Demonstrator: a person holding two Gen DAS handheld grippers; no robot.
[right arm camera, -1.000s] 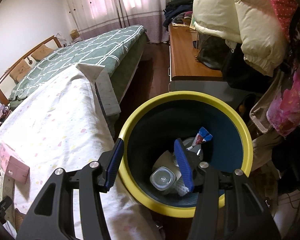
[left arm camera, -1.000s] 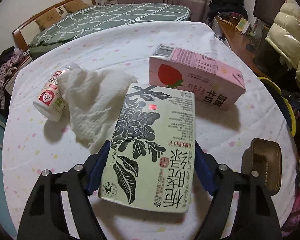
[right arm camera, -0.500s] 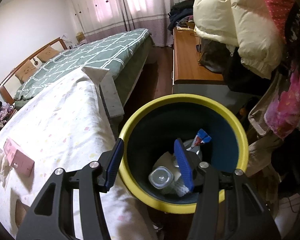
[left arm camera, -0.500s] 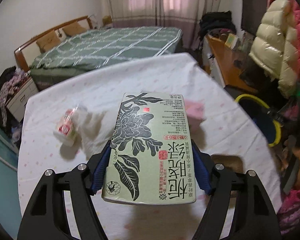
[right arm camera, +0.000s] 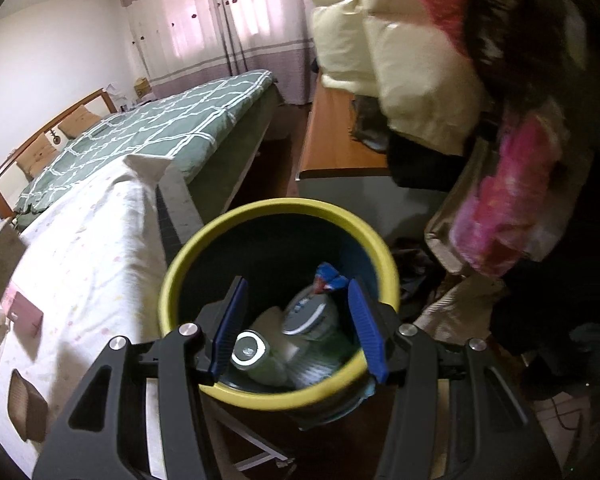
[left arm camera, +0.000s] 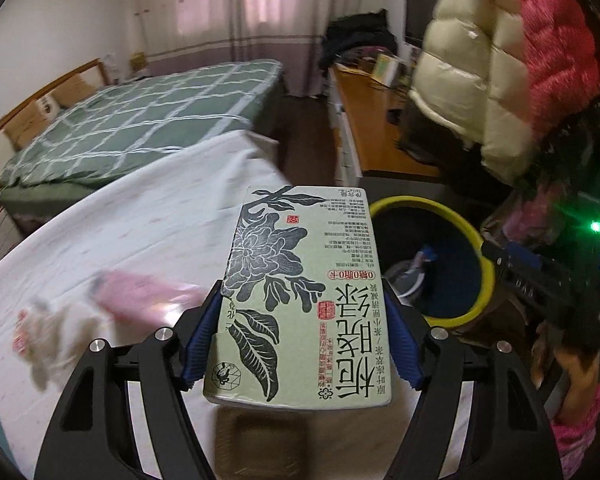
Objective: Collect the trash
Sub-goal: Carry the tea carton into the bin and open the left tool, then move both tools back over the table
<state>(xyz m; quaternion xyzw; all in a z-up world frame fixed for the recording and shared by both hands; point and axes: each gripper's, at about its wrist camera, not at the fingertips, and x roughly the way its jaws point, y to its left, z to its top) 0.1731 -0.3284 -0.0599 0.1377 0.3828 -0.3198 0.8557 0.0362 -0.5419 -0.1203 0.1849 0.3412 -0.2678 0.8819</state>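
Gripping a green tea carton [left arm camera: 300,292], left fingers [left arm camera: 198,336] clamp; right fingers [right arm camera: 230,324] gape empty.

From my feed I take the green checked bed [left arm camera: 140,120] as my landmark. Behind it hang pinkish curtains [left arm camera: 236,20], and its wooden headboard [right arm camera: 48,128] stands at the far left end. Right of the bed, across a strip of dark floor, a wooden desk [left arm camera: 376,120] runs along the wall. Cream and pink puffy jackets [left arm camera: 500,60] hang above that desk, nearer me than the bed.
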